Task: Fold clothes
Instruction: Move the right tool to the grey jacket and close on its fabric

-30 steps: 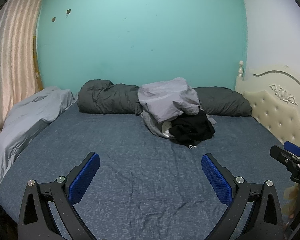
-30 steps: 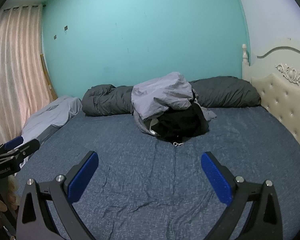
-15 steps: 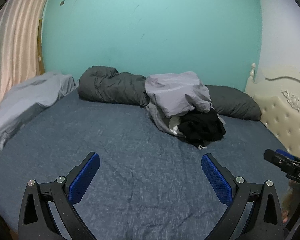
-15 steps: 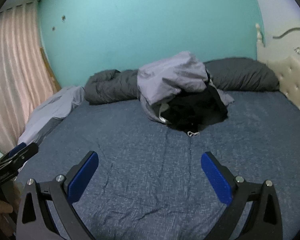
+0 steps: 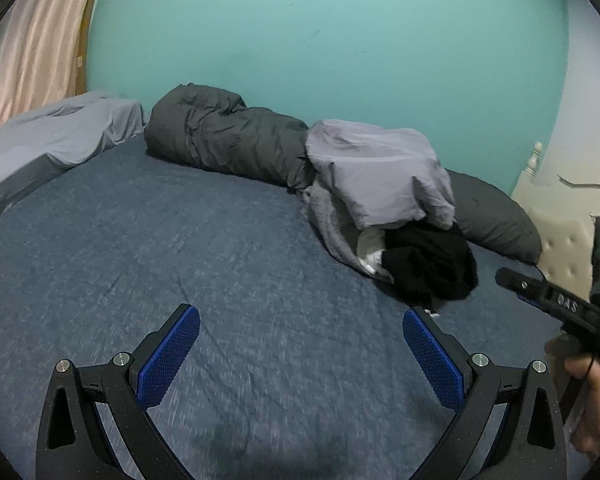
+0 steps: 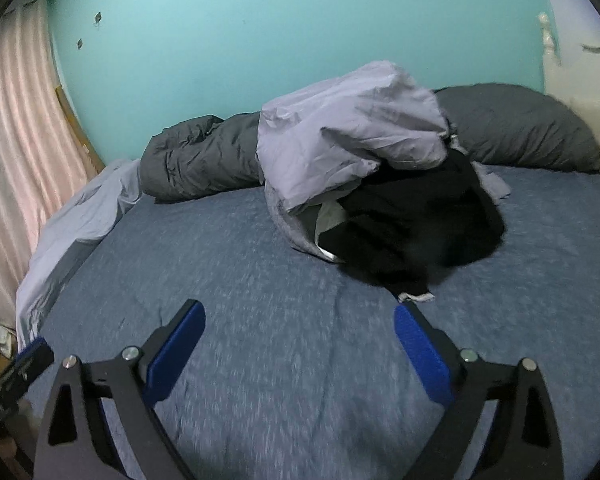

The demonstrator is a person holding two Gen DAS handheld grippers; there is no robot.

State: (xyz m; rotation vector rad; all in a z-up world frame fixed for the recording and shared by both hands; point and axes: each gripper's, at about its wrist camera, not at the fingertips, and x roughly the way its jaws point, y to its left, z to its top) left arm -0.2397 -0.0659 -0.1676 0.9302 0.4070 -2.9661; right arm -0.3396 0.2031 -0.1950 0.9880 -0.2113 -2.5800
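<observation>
while both grippers' fingers (image 6: 418, 350) gape wide and empty, the clothes pile (image 6: 380, 184) lies ahead, apart.

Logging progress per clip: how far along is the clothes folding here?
Nothing looks folded: the lilac-grey garment and black garment lie in one crumpled heap on the blue bedsheet. In hand: nothing. Both the left gripper and right gripper are open and empty, short of the heap. Left: picking out, spreading and folding every piece.

The black garment (image 6: 420, 220) blurs at its near edge; the lilac jacket (image 6: 348, 136) hides its far side and part of the duvet (image 6: 204, 160) behind
</observation>
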